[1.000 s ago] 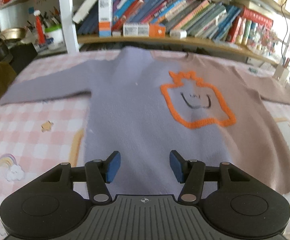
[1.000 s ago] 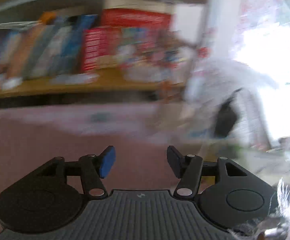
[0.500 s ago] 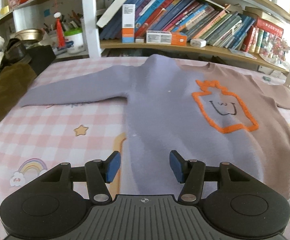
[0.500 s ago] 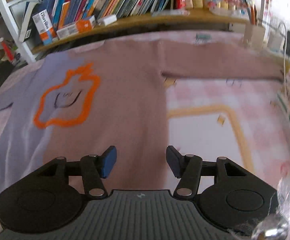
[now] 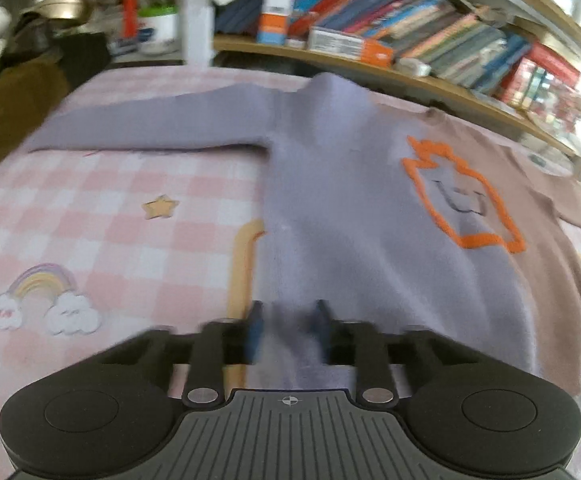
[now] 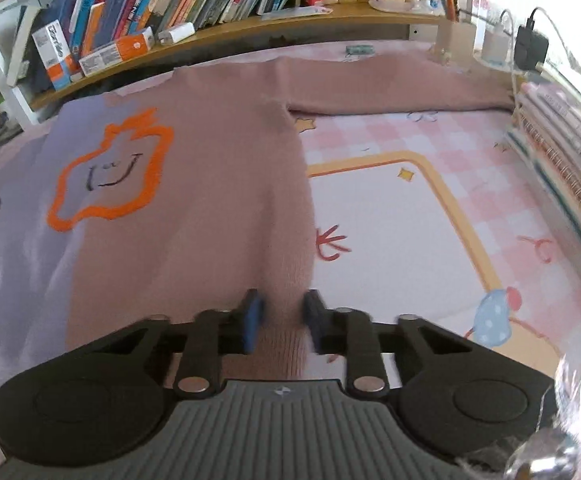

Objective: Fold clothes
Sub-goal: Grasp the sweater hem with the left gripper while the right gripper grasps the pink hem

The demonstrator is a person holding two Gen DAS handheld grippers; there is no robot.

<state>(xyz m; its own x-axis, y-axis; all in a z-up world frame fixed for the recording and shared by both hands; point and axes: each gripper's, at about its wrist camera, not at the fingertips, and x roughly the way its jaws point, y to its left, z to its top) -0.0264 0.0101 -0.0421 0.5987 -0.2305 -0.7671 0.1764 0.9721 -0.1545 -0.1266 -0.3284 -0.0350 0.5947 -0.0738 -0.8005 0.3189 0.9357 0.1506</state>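
A sweater, half lilac and half dusty pink, lies flat, front up, on a pink checked mat, with an orange outlined smiley shape on its chest. Both sleeves are spread out sideways. My left gripper is at the lilac bottom hem near its left corner, fingers narrowed with hem cloth between them. My right gripper is at the pink bottom hem near its right corner, fingers narrowed around a raised ridge of cloth.
The pink checked mat has a star, a rainbow and a yellow-framed white panel. A bookshelf runs along the far edge. Stacked notebooks sit at the right, dark clothing at the far left.
Both grippers dropped to the sweater's bottom hem and their fingers closed in from wide open onto the cloth. The left moved toward the lilac corner, the right toward the pink corner.
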